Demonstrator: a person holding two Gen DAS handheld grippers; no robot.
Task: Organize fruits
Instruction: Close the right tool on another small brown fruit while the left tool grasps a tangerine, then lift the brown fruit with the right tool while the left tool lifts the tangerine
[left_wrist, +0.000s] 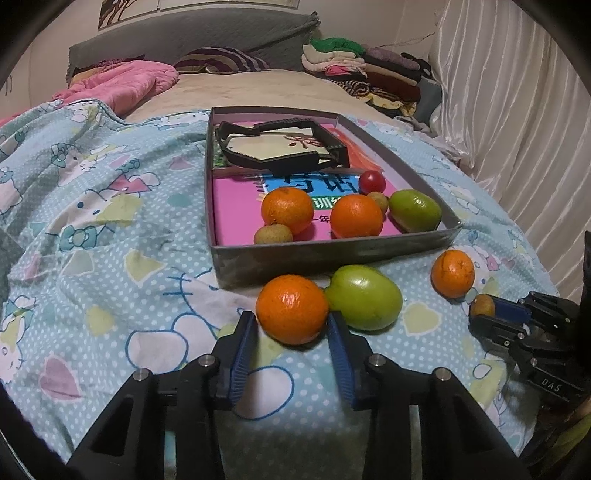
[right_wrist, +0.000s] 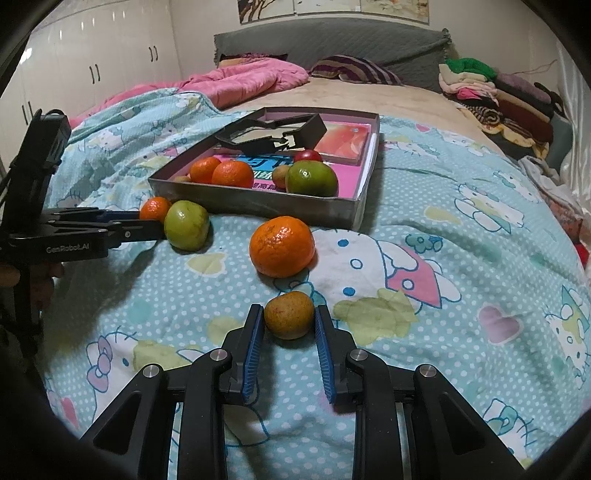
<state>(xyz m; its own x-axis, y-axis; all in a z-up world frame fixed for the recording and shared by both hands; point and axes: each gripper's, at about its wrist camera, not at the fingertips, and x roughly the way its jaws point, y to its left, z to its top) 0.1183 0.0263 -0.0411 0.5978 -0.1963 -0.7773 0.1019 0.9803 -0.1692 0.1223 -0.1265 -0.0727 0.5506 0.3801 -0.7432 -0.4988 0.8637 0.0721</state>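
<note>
On the cartoon-print bedsheet, an orange mandarin (left_wrist: 291, 308) sits between the blue pads of my left gripper (left_wrist: 291, 316), which press it on both sides. A green fruit (left_wrist: 364, 297) touches it on the right. My right gripper (right_wrist: 288, 311) is shut on a small brownish-yellow fruit (right_wrist: 289, 314) resting on the sheet. Another mandarin (right_wrist: 282, 245) lies loose just beyond it. The grey cardboard box (left_wrist: 332, 254) behind holds two mandarins, a green fruit (left_wrist: 415, 210), a red tomato (left_wrist: 372, 181) and small brown fruits.
A black plastic frame (left_wrist: 280, 147) and pink books lie at the back of the box. A pink quilt (left_wrist: 125, 86) is far left, and piled clothes (left_wrist: 373, 74) with a white curtain (left_wrist: 517, 129) stand on the right. A hand (right_wrist: 40, 280) holds the left gripper.
</note>
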